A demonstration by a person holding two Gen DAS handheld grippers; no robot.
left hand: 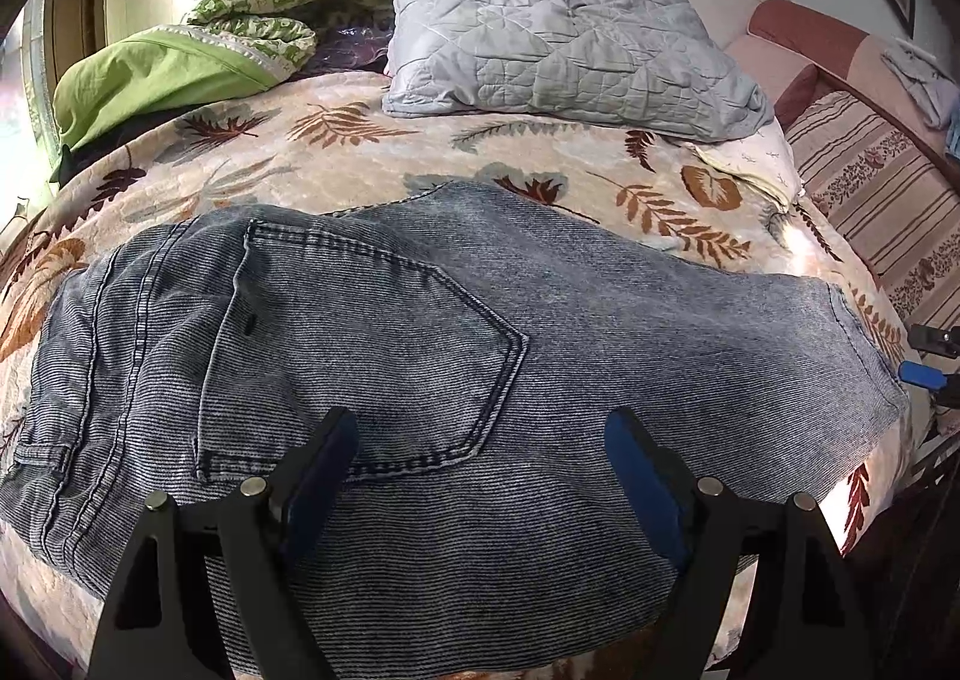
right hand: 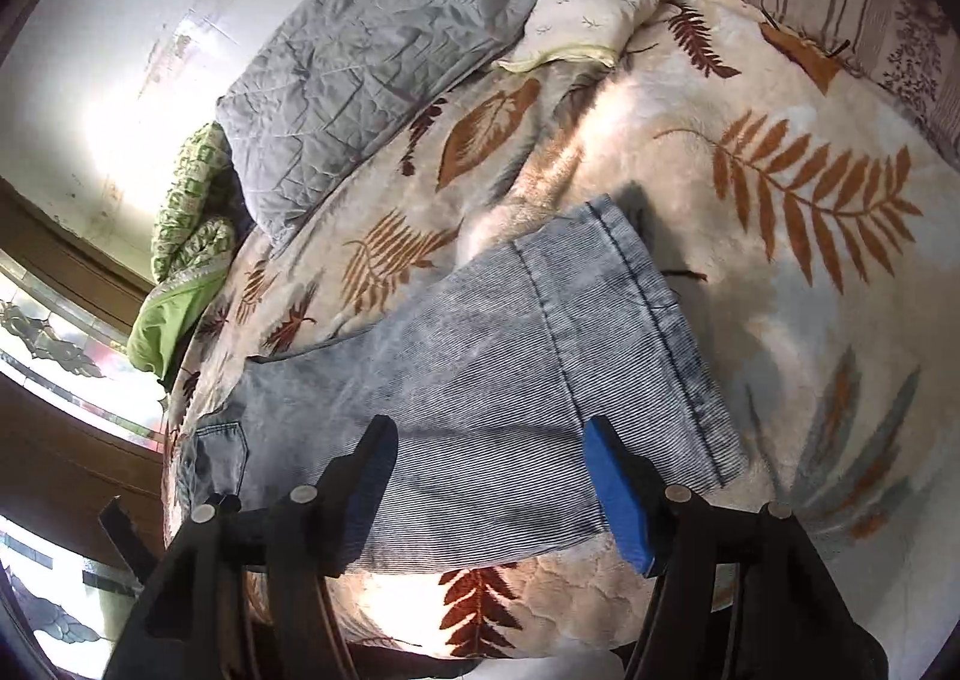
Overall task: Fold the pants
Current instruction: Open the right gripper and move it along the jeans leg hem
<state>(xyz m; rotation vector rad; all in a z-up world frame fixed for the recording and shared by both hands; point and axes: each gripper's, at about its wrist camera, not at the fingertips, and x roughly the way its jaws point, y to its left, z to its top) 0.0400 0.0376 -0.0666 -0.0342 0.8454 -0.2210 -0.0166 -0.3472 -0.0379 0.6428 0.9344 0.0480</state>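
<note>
Grey-blue denim pants (left hand: 420, 332) lie flat across the near part of the bed, folded lengthwise, back pocket (left hand: 372, 344) up, waistband at the left, hem at the right. My left gripper (left hand: 480, 440) is open and empty, hovering over the near edge of the pants by the pocket. My right gripper (right hand: 489, 452) is open and empty over the hem end of the pants (right hand: 540, 380), near their front edge. The right gripper's blue fingertip (left hand: 924, 374) shows at the right edge of the left wrist view.
The leaf-patterned blanket (left hand: 540, 182) covers the bed. A grey quilted pillow (left hand: 558, 38) and a green bedding bundle (left hand: 210, 56) lie at the back. A striped cushion (left hand: 876, 200) sits to the right. A small cream pillow (right hand: 588, 8) lies by the grey one.
</note>
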